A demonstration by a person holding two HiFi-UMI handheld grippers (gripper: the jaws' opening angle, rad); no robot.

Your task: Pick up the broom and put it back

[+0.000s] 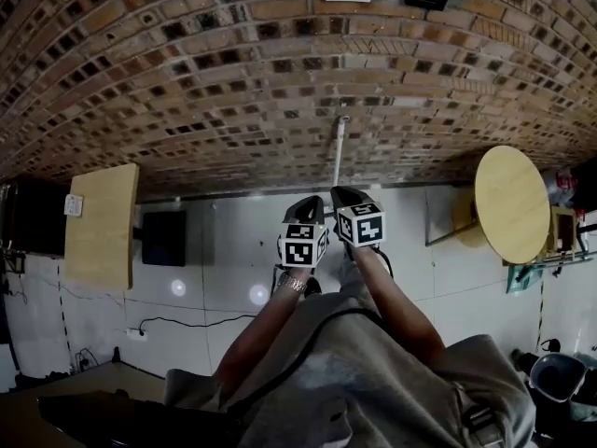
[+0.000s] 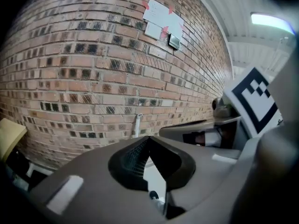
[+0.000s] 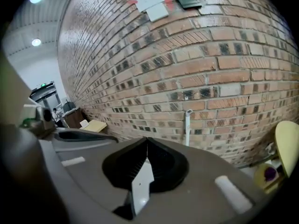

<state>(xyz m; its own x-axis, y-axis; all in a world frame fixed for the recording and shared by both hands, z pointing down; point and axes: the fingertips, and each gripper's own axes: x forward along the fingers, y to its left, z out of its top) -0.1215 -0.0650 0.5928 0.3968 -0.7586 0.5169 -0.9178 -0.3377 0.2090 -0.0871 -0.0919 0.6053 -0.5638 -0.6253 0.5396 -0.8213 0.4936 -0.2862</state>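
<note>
Broom (image 1: 338, 152) upright against brick wall (image 1: 233, 82), white floor (image 1: 233, 241) below, round table (image 1: 511, 203) right

**Tiled floor at the foot of the brick wall**

The pale tiled floor (image 1: 233, 241) carries a rectangular wooden table (image 1: 103, 227) and a black cabinet (image 1: 163, 238) at left. A round wooden table (image 1: 511, 203) stands at right, a socket strip (image 1: 136, 334) with black cable (image 1: 187, 322) near the left, and the broom (image 1: 338, 152) upright against the brick wall (image 1: 233, 82).
</note>
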